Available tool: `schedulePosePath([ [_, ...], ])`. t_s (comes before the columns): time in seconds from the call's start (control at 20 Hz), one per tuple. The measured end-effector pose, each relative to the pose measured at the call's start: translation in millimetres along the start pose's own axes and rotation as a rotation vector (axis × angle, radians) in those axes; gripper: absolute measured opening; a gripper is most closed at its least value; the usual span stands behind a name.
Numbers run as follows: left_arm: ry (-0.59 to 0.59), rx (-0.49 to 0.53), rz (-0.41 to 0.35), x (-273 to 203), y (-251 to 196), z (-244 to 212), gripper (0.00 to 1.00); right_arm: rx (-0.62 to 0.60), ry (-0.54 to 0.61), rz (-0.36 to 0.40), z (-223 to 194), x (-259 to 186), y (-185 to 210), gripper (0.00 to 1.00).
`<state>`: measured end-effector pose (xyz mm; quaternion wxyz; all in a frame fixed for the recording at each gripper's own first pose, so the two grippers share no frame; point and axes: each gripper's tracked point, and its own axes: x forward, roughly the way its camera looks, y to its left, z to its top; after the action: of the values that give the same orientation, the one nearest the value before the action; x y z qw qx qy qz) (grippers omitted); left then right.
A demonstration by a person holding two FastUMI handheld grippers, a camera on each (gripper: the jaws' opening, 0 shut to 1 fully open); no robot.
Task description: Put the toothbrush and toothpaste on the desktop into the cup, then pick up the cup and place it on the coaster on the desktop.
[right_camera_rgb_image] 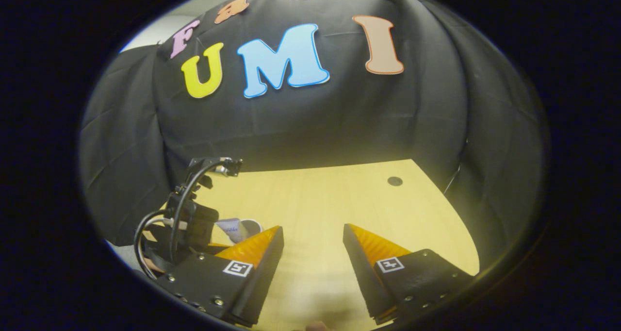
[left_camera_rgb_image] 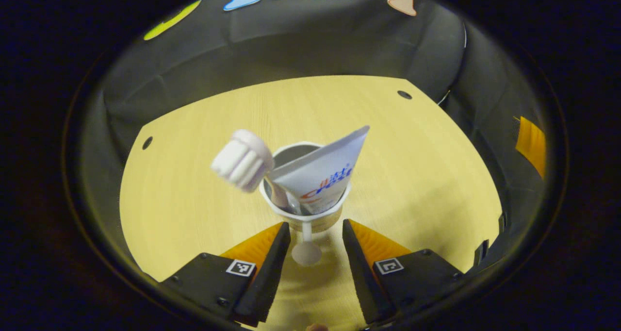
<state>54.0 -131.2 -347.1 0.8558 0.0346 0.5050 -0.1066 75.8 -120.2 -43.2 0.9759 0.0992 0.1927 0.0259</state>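
Note:
In the left gripper view a white cup [left_camera_rgb_image: 324,218] stands on the wooden desktop [left_camera_rgb_image: 417,175] just ahead of my fingers. A white and blue toothpaste tube [left_camera_rgb_image: 322,168] leans in it toward the right. A toothbrush with a thick white head [left_camera_rgb_image: 242,159] leans out to the left. A white stem with a round end [left_camera_rgb_image: 306,252] sticks out from the cup's near side into the gap between my fingers. My left gripper [left_camera_rgb_image: 316,223] is open, its jaws on either side of that stem without touching. My right gripper [right_camera_rgb_image: 313,228] hangs open over bare desktop [right_camera_rgb_image: 339,200], holding nothing.
In the right gripper view the other gripper [right_camera_rgb_image: 194,219], with black cables, sits at the left, and a bit of the tube and cup [right_camera_rgb_image: 237,229] peeks out beside it. Small dark holes [left_camera_rgb_image: 404,94] [right_camera_rgb_image: 394,181] mark the desktop's far corners. Black cloth walls close in all round.

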Motion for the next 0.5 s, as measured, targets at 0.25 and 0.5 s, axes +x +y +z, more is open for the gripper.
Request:
schedulePosePath([
  [0.25,-0.169,-0.021,0.016,-51,20,15,0.93,-0.037,-0.068,0.017,24,-14,16,0.78],
  [0.5,-0.404,-0.032,0.019,-119,34,37,0.93,-0.075,-0.128,0.032,43,-30,43,0.77],
])
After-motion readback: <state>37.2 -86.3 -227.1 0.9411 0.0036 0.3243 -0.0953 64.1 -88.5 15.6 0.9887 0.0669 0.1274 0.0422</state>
